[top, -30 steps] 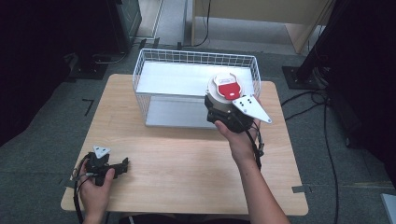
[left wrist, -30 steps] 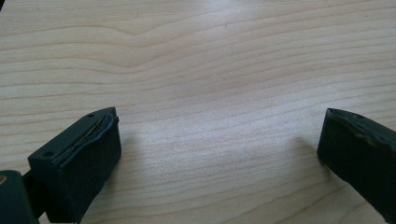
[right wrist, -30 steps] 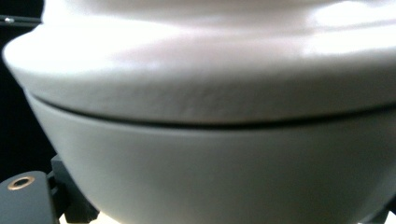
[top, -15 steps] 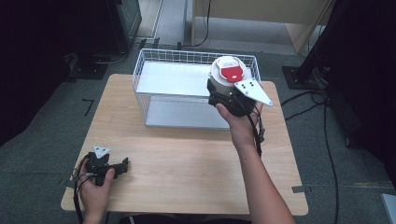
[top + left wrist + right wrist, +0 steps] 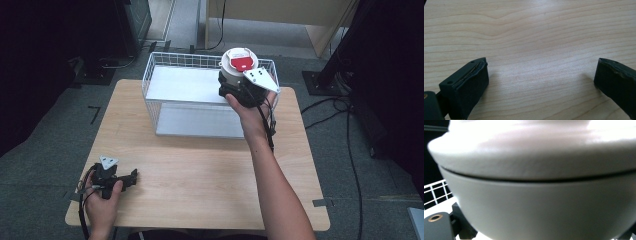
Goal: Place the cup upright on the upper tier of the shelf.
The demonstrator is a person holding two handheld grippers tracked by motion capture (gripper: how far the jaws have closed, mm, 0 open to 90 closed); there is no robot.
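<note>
I am holding my right gripper [image 5: 241, 89], jaws clamped on the round white lidded container with a red label [image 5: 239, 65], above the white wire basket [image 5: 160, 80]. Lowering it level and clear of the rim before releasing seems advisable. My left gripper [image 5: 116, 179] is resting on the light wooden bench [image 5: 200, 165], jaws apart and empty.

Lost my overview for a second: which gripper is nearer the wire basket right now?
Right. The right gripper holds a white container at the wire basket's far right corner. The left gripper rests open on the table's near left, well short of it.

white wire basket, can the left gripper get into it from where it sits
Probably not as it stands: the left gripper rests open at the wooden table's near left corner, with bare tabletop between it and the white wire basket.
</note>
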